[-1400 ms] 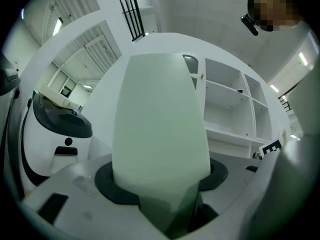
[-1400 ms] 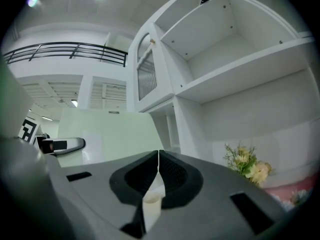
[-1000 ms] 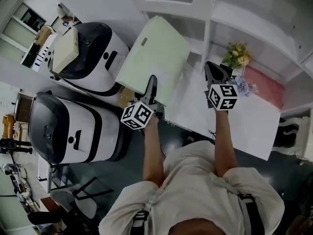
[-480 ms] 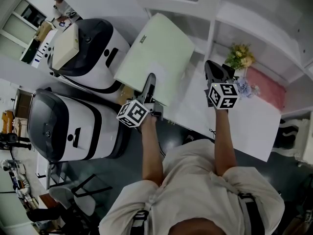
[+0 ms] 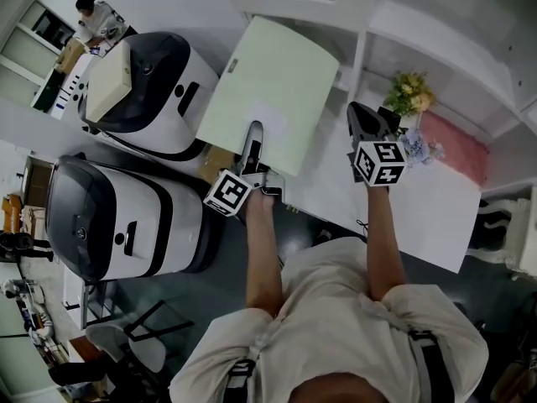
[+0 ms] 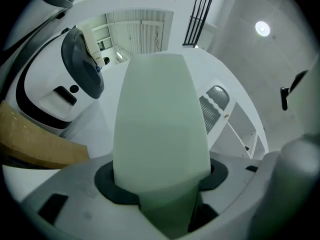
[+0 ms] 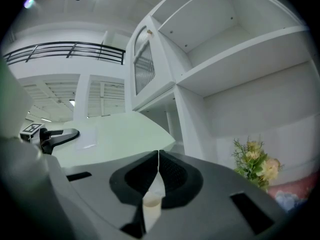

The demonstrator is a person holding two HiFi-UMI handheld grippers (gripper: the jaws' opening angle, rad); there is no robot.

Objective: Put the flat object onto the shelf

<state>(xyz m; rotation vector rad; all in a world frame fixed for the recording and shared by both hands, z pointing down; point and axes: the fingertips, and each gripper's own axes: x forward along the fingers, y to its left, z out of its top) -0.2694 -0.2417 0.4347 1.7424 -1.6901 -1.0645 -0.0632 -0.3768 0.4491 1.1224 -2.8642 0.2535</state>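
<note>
- The left gripper [image 5: 255, 141] was seen clamped on the near edge of the flat pale green panel [image 5: 268, 82], the panel filling the space between its jaws in the left gripper view.
- The panel was held off the table, in front of the left part of the white shelf unit [image 5: 436, 40]; it was not lying on any shelf board.
- The right gripper [image 5: 359, 116] was held beside the panel, its jaws pressed together with nothing between them.
- In the right gripper view, a bunch of yellow flowers [image 7: 255, 161] was shown in the compartment under a shelf board [image 7: 240, 59].
- A pink thing [image 5: 453, 145] was seen just beside the flowers; what it was could not be told.
- Two white and black machines [image 5: 117, 217] were stood to the left, and a beige box [image 5: 109, 78] was laid on top of the farther one.
- A brown cardboard piece [image 6: 35, 144] was seen below the panel, against the nearer machine.
</note>
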